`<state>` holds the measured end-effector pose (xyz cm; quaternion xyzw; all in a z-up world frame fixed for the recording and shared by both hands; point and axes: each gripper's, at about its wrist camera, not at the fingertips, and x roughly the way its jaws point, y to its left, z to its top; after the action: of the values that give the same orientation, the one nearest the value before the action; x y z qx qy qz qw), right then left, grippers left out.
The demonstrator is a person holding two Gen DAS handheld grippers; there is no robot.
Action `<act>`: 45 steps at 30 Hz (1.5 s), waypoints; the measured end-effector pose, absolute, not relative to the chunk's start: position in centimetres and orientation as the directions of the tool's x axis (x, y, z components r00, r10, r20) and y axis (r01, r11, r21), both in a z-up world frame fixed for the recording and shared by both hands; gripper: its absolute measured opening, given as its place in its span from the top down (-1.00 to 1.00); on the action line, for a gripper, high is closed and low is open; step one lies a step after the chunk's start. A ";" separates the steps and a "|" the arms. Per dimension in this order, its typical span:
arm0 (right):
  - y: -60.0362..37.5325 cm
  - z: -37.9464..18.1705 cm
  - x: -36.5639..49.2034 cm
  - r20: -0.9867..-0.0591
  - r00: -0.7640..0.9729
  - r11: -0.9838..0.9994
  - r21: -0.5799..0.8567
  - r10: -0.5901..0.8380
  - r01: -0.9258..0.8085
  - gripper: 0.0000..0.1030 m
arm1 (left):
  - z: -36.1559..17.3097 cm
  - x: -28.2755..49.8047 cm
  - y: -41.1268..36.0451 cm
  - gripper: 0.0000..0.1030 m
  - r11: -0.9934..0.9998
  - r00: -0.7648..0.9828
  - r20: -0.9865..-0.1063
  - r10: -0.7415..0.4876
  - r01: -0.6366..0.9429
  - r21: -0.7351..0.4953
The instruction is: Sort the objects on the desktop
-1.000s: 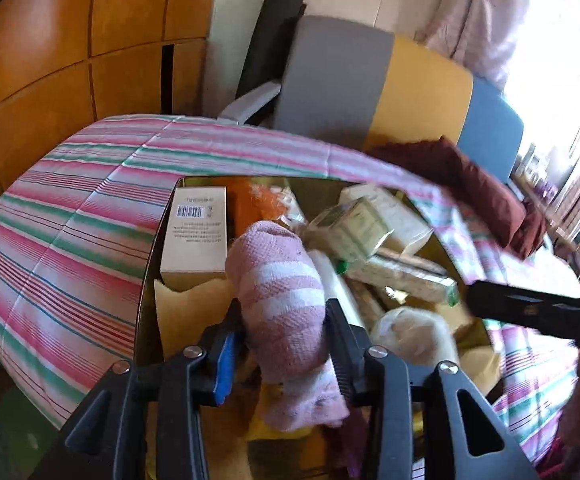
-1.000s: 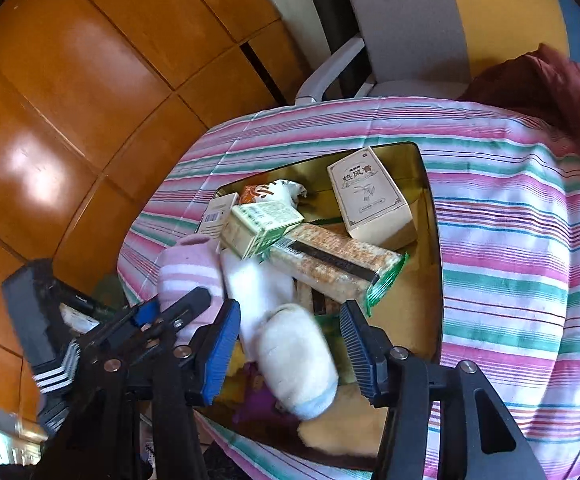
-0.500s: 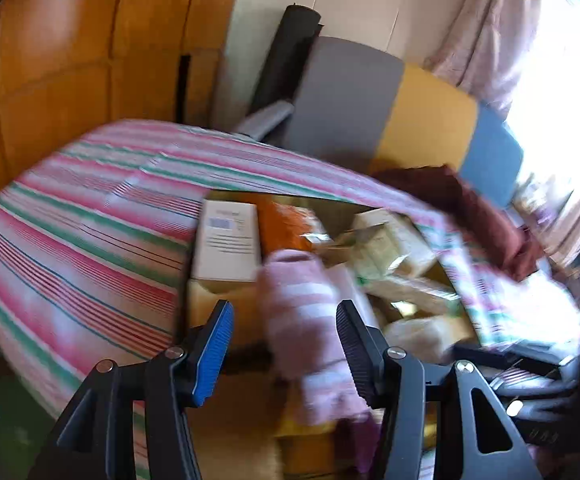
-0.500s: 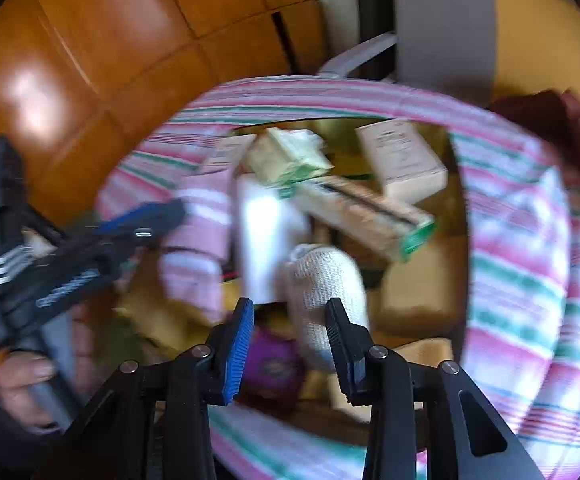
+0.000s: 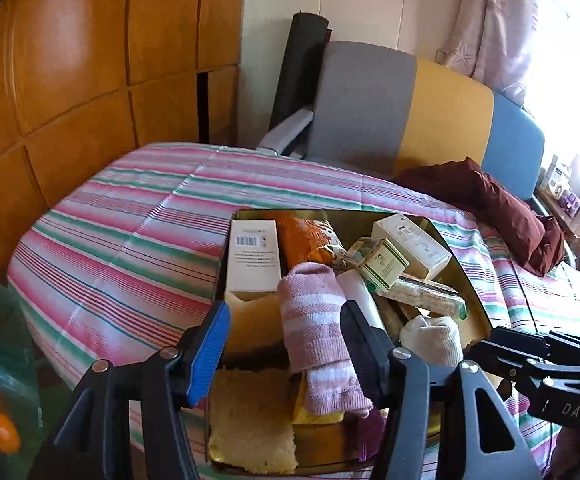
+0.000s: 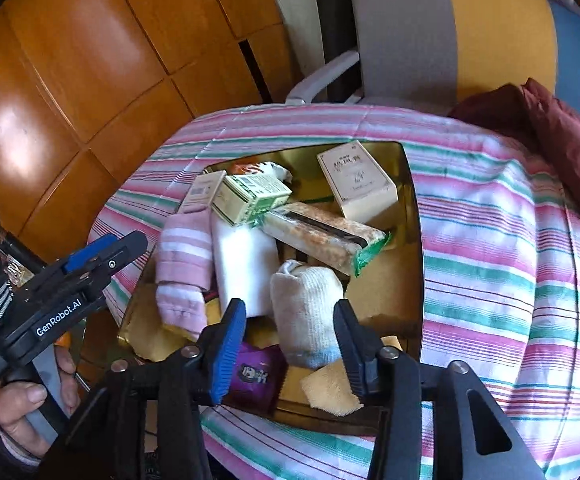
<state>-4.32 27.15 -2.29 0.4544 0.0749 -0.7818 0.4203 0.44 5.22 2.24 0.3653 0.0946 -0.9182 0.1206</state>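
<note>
the pink towel [image 5: 315, 328] lies rolled in the gold tray [image 5: 465, 280] on the striped desk [image 5: 130, 240], its tail draped over a yellow sponge [image 5: 250, 432] at the near end. beside it sit a white sock [image 6: 303, 304], a white block [image 6: 242, 260], a green box [image 6: 250, 196] and a snack bar [image 6: 321, 236], packed close, likely because the tray is where the sorted things are gathered.

the left gripper [image 5: 284, 348] frames the towel, fingers part open; the blue pad stands clear of the cloth and the black one is just beside it, so it grips nothing. a second ago these fingers pinched the towel; they have just been opening and have let it go, pulling up a little.

the right gripper [image 6: 290, 340] straddles the sock, fingers narrowly apart, with gaps at both pads. half a second ago they were closer on it; they have just been opening.
</note>
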 end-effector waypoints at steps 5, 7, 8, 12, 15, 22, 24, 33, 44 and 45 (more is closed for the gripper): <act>27.1 -1.7 -2.6 -0.773 -0.284 -0.645 0.202 -0.567 0.737 -0.11 | 3.5 1.7 6.0 -0.15 -0.948 -0.707 -0.676 -0.206 0.316 -0.042; 26.9 -1.7 -2.0 -0.773 -0.308 -0.648 0.170 -0.555 0.742 -0.16 | 4.0 2.0 6.2 -0.23 -0.942 -0.707 -0.665 -0.241 0.335 -0.014; 26.8 -1.6 -1.5 -0.771 -0.323 -0.647 0.147 -0.549 0.748 -0.20 | 4.2 2.2 6.2 -0.26 -0.939 -0.705 -0.661 -0.256 0.343 -0.002; 26.4 -1.4 -0.4 -0.767 -0.352 -0.641 0.101 -0.537 0.761 -0.31 | 5.1 3.1 6.4 -0.31 -0.938 -0.726 -0.637 -0.259 0.347 -0.014; 26.2 -1.3 0.6 -0.763 -0.368 -0.632 0.067 -0.531 0.772 -0.35 | 5.9 3.8 6.7 -0.33 -0.932 -0.736 -0.615 -0.281 0.363 -0.009; 26.1 -1.4 1.6 -0.760 -0.378 -0.620 0.042 -0.528 0.783 -0.37 | 7.2 4.6 7.8 -0.38 -0.918 -0.742 -0.574 -0.346 0.395 0.043; 26.2 -1.3 1.6 -0.758 -0.380 -0.620 0.041 -0.530 0.783 -0.38 | 7.2 4.6 7.8 -0.38 -0.919 -0.739 -0.583 -0.338 0.392 0.036; 26.7 -1.2 1.9 -0.752 -0.399 -0.631 0.028 -0.525 0.776 -0.42 | 6.9 4.4 8.4 -0.37 -0.926 -0.737 -0.595 -0.319 0.375 0.032; 26.8 -1.8 1.5 -0.757 -0.404 -0.638 0.022 -0.514 0.770 -0.43 | 6.3 3.9 8.1 -0.37 -0.928 -0.725 -0.618 -0.302 0.373 0.016; 26.8 -1.9 1.5 -0.756 -0.405 -0.640 0.023 -0.513 0.768 -0.43 | 6.3 3.9 8.1 -0.37 -0.928 -0.725 -0.620 -0.300 0.373 0.013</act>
<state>1.47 26.78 -1.86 0.3810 0.1672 -0.8214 0.3901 3.94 8.13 6.29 0.3235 0.0561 -0.9270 0.1814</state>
